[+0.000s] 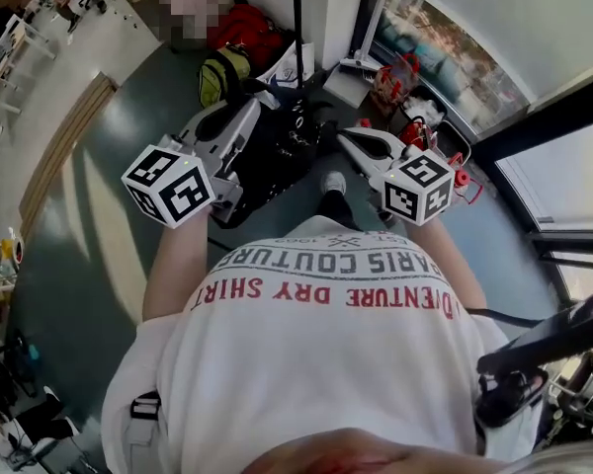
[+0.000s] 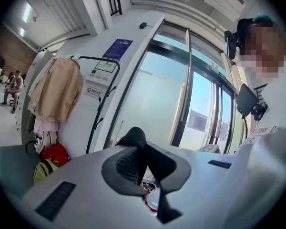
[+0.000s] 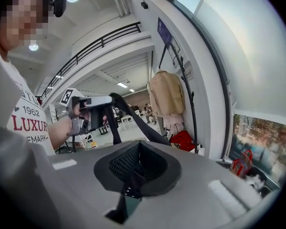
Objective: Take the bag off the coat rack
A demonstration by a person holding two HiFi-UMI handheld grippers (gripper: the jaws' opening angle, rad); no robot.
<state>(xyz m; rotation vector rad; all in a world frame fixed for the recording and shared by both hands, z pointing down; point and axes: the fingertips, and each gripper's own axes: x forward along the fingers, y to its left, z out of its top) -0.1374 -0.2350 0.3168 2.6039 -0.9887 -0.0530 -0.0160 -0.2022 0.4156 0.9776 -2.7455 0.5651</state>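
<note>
The black bag point(image 1: 272, 161) hangs clear of the coat rack point(image 1: 298, 18), low in front of me between both grippers. My left gripper point(image 1: 249, 110) is shut on the bag's black strap point(image 2: 136, 140), which stands up between its pads. My right gripper point(image 1: 354, 141) is shut on the same strap point(image 3: 133, 116), which runs from its jaws up and across to the left gripper point(image 3: 88, 109). The rack's thin black pole point(image 2: 101, 106) stands by the white wall with a beige coat point(image 2: 57, 89) on it, and both pole point(image 3: 188, 97) and coat point(image 3: 166, 93) also show in the right gripper view.
A red bag point(image 1: 245, 30) and a yellow-green bag point(image 1: 217, 75) lie on the floor at the rack's foot. Red-and-white items point(image 1: 400, 77) sit by the tall windows point(image 2: 190, 104) on the right. People sit at tables point(image 2: 12, 87) far off on the left.
</note>
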